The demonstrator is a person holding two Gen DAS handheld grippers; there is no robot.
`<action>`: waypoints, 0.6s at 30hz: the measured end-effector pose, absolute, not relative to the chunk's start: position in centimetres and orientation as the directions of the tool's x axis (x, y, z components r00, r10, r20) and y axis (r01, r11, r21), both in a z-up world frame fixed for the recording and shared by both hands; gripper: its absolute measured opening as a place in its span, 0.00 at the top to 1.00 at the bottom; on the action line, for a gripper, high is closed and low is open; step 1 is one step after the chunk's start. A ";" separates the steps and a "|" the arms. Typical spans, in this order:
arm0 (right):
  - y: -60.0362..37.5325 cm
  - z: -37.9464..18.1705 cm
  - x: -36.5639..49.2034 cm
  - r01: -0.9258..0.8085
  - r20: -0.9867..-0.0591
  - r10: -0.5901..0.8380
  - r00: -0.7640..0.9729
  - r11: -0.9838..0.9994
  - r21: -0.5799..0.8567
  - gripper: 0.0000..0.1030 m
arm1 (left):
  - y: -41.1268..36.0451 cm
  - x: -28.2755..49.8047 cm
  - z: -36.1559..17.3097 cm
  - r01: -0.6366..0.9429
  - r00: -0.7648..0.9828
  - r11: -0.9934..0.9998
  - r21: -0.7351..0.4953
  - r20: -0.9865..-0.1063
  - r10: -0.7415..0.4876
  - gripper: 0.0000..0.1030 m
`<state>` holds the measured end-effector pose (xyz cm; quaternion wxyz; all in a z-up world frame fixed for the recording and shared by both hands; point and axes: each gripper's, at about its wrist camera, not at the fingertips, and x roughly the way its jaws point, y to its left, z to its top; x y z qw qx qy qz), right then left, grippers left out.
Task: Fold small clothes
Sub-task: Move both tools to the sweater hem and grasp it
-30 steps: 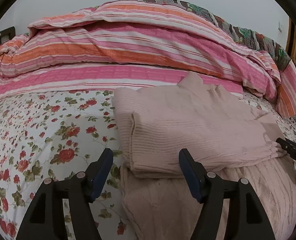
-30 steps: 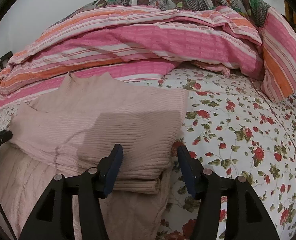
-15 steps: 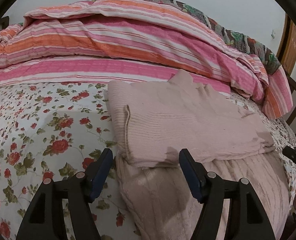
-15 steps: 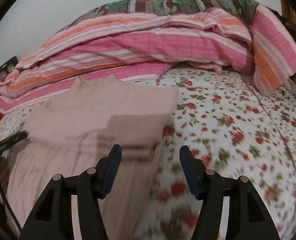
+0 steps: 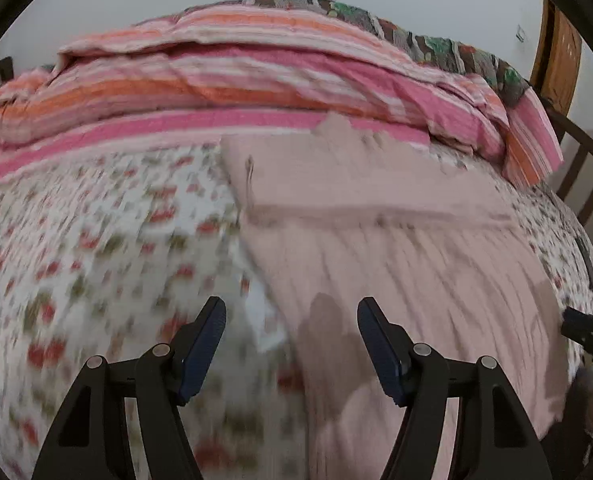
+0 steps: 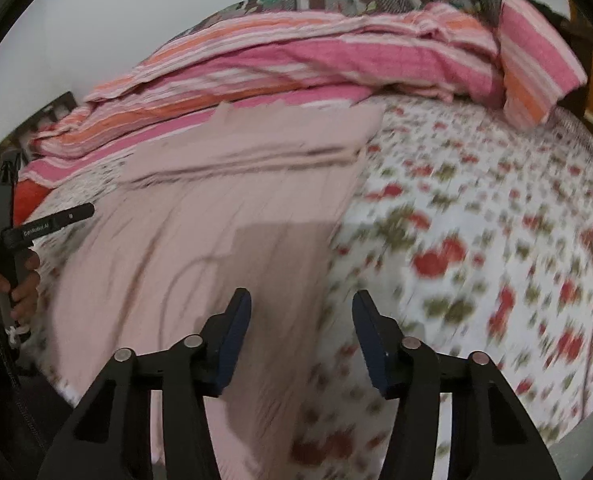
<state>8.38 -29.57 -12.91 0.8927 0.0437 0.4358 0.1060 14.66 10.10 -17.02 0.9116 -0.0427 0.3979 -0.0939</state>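
Note:
A pale pink knitted garment [image 5: 408, 280] lies spread on the flowered bed sheet [image 5: 96, 248], its far part folded over into a thicker layer [image 5: 348, 184]. The same garment [image 6: 200, 240] fills the left half of the right wrist view. My left gripper [image 5: 292, 320] hangs open above the garment's near left edge, nothing between its fingers. My right gripper [image 6: 301, 312] hovers over the garment's near right edge; its jaws are closing with nothing between them. Both views are blurred by motion.
A heaped pink and orange striped quilt [image 5: 256, 92] lies along the far side of the bed. A wooden bed frame [image 5: 584, 184] stands at the right. A hand on the other gripper's handle [image 6: 16, 264] shows at the left edge of the right wrist view.
Both grippers have pulled back from the folded part toward the near end of the garment, so more of its lower length shows. The right jaws have narrowed a little.

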 end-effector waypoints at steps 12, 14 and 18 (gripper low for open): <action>-27.8 -16.2 2.7 -0.220 -0.806 0.264 0.530 0.961 0.170 0.65 | 12.1 2.4 -21.3 0.071 0.605 0.926 -0.371 -0.722 -0.336 0.57; -27.3 -16.6 2.4 -0.230 -0.810 0.272 0.520 0.957 0.174 0.67 | 11.4 2.2 -21.9 0.068 0.592 0.923 -0.378 -0.729 -0.343 0.60; -26.5 -16.9 2.5 -0.239 -0.813 0.271 0.515 0.957 0.167 0.84 | 9.9 2.7 -22.3 0.050 0.602 0.933 -0.355 -0.735 -0.312 0.72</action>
